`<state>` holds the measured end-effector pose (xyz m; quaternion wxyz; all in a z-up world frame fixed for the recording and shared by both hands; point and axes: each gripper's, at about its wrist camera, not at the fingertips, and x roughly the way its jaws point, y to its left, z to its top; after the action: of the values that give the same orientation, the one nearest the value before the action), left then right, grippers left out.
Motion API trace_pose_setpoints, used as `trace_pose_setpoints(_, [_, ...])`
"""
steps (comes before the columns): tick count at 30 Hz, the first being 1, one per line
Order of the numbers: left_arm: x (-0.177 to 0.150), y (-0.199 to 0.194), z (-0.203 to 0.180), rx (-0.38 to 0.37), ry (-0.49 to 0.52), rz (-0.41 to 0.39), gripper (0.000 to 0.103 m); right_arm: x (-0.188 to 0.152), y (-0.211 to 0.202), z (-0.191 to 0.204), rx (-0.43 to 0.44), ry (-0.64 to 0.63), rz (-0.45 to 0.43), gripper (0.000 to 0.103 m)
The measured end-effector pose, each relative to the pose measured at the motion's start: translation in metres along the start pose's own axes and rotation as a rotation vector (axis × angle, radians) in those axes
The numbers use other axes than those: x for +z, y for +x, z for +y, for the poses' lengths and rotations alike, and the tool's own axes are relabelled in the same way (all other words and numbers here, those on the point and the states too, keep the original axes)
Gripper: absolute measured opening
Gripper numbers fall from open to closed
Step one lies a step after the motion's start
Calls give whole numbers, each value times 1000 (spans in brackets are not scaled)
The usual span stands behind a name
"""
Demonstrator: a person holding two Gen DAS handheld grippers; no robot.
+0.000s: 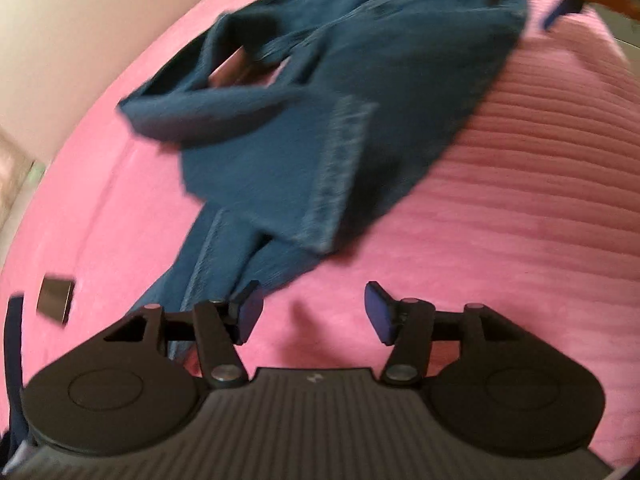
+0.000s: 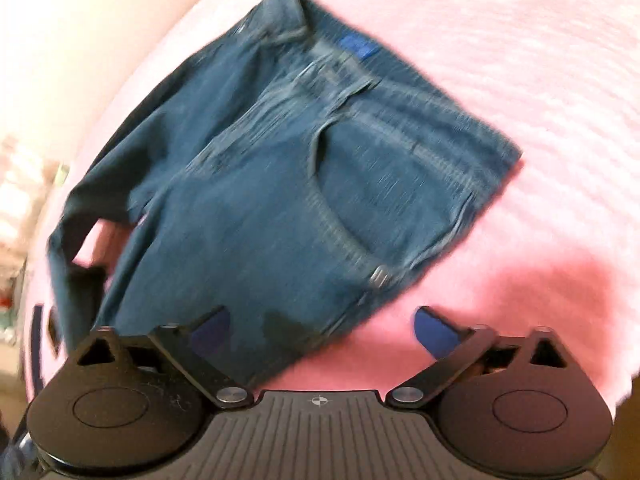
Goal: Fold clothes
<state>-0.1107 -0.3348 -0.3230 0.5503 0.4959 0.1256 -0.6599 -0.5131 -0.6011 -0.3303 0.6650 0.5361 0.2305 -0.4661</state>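
In the left wrist view the left tongs (image 1: 312,312) stood wide apart and empty over the pink bedspread (image 1: 500,220), with a leg of the blue jeans (image 1: 304,128) running up from about 10 o'clock of the near fingertip. A hemmed cuff (image 1: 340,172) lay folded back over that leg at 12 o'clock, and a small dark block (image 1: 56,298) sat on the cover at 9 o'clock.

In the right wrist view the right tongs (image 2: 320,330) were likewise wide and held nothing, the seat of the jeans (image 2: 288,184) lying just under and beyond them, with the back pocket (image 2: 384,196) at 1 o'clock and the blue waistband label (image 2: 358,46) farther off at 12.

The fold looked loose. A good next move would likely pinch both layers at the near edge, lift low, and lay the cloth over squarely so the seams align.
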Motion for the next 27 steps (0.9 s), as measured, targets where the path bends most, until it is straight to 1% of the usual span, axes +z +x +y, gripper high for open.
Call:
trace_pose_setpoints(2, [0,-1,-6,2,29,-37,54,6,7,-3,10,28,-38,79])
trace_pose_setpoints(4, [3,-4,-14,25,34,-78,58,12,10,-8,39,59,-67,79])
trace_pose_setpoints(5, [5,-4,-19,40,33,-94,61,13,8,-11,66,88,-81,79])
trace_pose_setpoints(6, [7,-4,-25,54,33,-111,61,14,3,-16,107,134,-99,79])
trace_pose_setpoints(7, [11,-3,-32,69,34,-129,61,15,0,-20,155,176,-117,76])
trace_pose_setpoints(8, [16,-2,-39,84,37,-148,61,18,-2,-25,213,202,-135,72])
trace_pose_setpoints(10, [26,2,-57,119,60,-184,63,25,-6,-33,313,190,-155,52])
trace_pose_setpoints(11, [32,6,-68,138,88,-200,63,27,-3,-36,344,171,-149,47])
trace_pose_setpoints(13, [40,15,-90,167,173,-226,63,32,1,-45,382,141,-124,28])
trace_pose_setpoints(16, [50,35,-113,234,258,-207,62,39,7,-57,436,101,-86,20])
trace_pose_setpoints(17, [53,40,-118,258,274,-208,61,40,4,-59,457,77,-90,17])
trace_pose_setpoints(18, [56,44,-122,282,286,-212,61,40,-2,-60,478,46,-102,8])
trace_pose_setpoints(19, [59,47,-126,310,311,-216,61,42,-9,-62,503,30,-116,8])
trace_pose_setpoints(22, [68,54,-137,398,401,-219,59,49,-41,-75,599,46,-169,7])
trace_pose_setpoints(23, [72,55,-141,428,424,-216,54,52,-54,-79,620,35,-198,7])
trace_pose_setpoints(24, [75,56,-145,458,444,-213,36,55,-67,-85,639,26,-223,7])
trace_pose_setpoints(25, [79,50,-152,471,444,-218,27,58,-80,-94,648,15,-238,7])
trace_pose_setpoints(27, [87,34,-169,487,430,-231,15,60,-101,-110,640,-27,-258,7])
